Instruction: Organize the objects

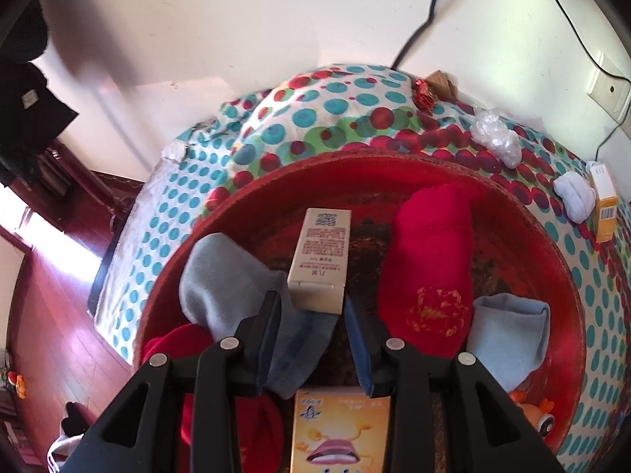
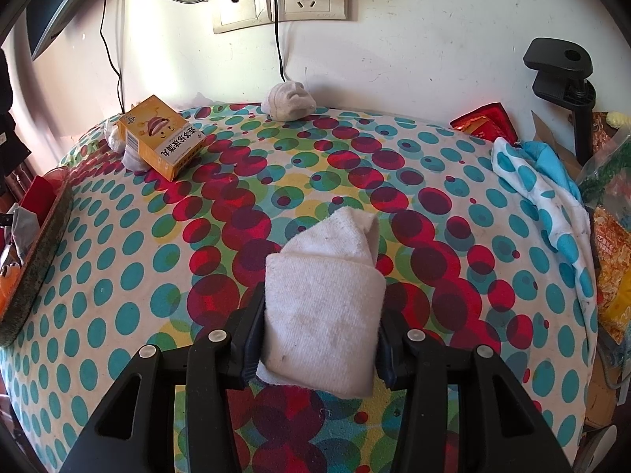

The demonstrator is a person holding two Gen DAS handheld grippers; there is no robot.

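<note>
My left gripper [image 1: 313,327] hangs over a round red tray [image 1: 552,244]; its jaws stand apart around the near end of a beige carton [image 1: 320,258] that lies in the tray. The tray also holds a red sock [image 1: 430,272], a grey sock [image 1: 228,280], a light blue sock [image 1: 508,339], another red sock [image 1: 252,425] and an orange carton [image 1: 341,433]. My right gripper [image 2: 319,323] is shut on a folded white sock [image 2: 323,303] just above the dotted cloth [image 2: 118,276].
An orange medicine box [image 2: 161,142] leans on white socks at the back left, and a rolled white sock [image 2: 290,101] lies by the wall. The tray's rim [image 2: 35,260] is at the left. Snack bags [image 2: 609,260], a blue dotted cloth [image 2: 548,193] and a black clamp [image 2: 564,75] crowd the right.
</note>
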